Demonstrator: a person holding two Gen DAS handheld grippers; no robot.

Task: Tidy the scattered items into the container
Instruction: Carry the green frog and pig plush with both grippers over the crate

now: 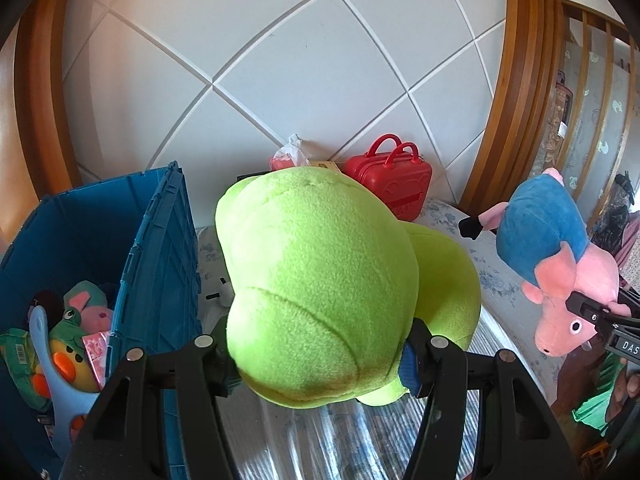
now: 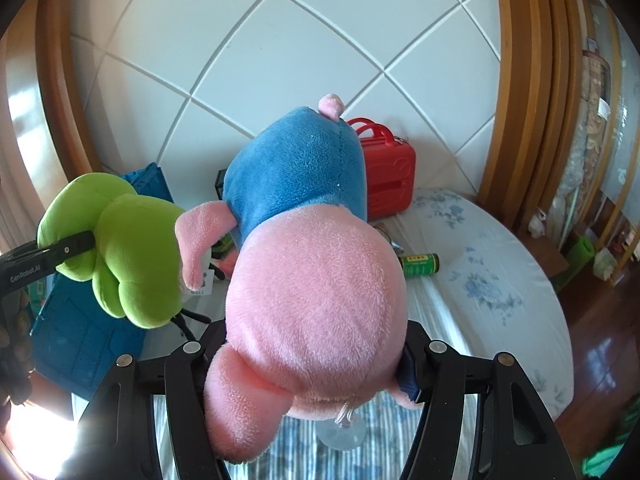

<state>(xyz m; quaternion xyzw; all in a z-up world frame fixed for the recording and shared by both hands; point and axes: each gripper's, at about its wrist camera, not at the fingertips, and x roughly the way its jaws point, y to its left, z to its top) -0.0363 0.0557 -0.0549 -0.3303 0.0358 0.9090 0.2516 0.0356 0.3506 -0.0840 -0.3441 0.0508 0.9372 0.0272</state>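
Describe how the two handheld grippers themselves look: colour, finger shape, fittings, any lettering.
Both are matte black plastic. The left gripper and right gripper have two broad slotted fingers with round silver pins and blue pads. White lettering "GenRobot.AI" runs along the left one's side.

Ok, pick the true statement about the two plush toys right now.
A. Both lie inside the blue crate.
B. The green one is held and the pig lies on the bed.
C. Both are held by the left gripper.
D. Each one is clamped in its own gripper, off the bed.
D: the left gripper is shut on the green plush and the right gripper on the pink pig plush, both lifted clear of the bed.
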